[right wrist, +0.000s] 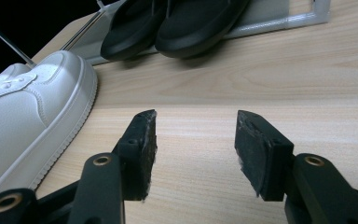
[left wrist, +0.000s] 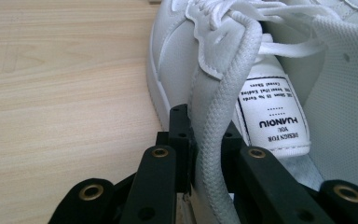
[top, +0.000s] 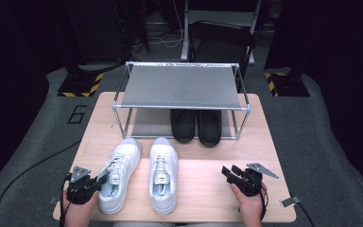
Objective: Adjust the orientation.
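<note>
High view: left gripper (top: 93, 182) clamped on left white sneaker (top: 117, 175) at table (top: 203, 189) front; right gripper (top: 230, 173) spread, empty. Left gripper view: "HUANQIU" tongue label (left wrist: 272, 114), jaws pinching padded collar (left wrist: 214, 140). Right gripper view: black slippers (right wrist: 177, 23) beyond.

White left sneaker (top: 118, 177), upright on table's near edge, collar rim pinched; laces seemingly loose

Two black shoes (top: 196, 125) are seen under a grey metal rack (top: 182, 87) on the wooden worktop (top: 208, 189).
</note>
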{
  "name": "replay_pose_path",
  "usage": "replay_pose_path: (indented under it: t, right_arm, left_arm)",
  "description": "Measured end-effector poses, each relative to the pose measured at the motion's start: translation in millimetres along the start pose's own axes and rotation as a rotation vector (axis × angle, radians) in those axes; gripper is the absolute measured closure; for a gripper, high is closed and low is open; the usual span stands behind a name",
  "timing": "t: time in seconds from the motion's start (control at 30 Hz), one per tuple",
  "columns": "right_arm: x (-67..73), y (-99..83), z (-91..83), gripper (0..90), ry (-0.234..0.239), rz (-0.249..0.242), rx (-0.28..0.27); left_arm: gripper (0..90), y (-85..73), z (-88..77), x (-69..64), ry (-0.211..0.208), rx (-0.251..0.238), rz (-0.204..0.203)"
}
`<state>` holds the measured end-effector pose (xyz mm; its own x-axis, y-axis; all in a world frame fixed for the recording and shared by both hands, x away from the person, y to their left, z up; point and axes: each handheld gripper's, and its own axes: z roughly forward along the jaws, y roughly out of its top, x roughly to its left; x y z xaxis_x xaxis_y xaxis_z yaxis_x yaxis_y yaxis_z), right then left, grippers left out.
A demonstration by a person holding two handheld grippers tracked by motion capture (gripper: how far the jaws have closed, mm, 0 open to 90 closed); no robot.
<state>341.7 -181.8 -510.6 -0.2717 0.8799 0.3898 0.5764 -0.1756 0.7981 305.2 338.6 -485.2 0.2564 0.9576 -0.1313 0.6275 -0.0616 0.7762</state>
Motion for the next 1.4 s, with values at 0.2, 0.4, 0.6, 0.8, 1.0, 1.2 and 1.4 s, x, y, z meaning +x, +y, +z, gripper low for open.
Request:
replay_pose_path:
  t: [0.2,0.4,0.6,0.8,1.0,1.2,1.4]
  right_arm:
    - [-0.2,-0.2,-0.1,48.2,-0.003,0.011,0.001]
    - [-2.3,-0.5,-0.4,48.2,-0.004,0.022,0.002]
    - [-3.6,-0.5,-0.2,48.1,-0.001,0.016,0.003]
    - [-3.3,-1.1,0.6,48.1,-0.002,0.025,0.013]
    - [-4.1,-1.8,1.9,47.9,-0.001,0.028,0.014]
    - [-4.7,-2.3,2.8,47.8,0.004,0.021,0.011]
    - [-4.0,-2.6,2.7,47.7,0.003,0.028,0.022]
  left_arm:
    - [81.6,2.7,7.1,-4.6,-0.01,-0.01,-0.001]
    - [77.9,10.3,11.7,-8.6,-0.034,0.026,0.02]
    - [67.7,14.4,12.7,-3.9,-0.079,0.064,0.006]
    - [61.0,17.5,12.8,-3.2,-0.063,0.071,0.008]
    - [61.2,25.0,14.7,-4.7,-0.079,0.073,0.038]
    - [67.5,27.5,15.2,-6.9,-0.071,0.102,0.052]
    - [68.3,26.0,16.0,-4.4,-0.084,0.093,0.032]
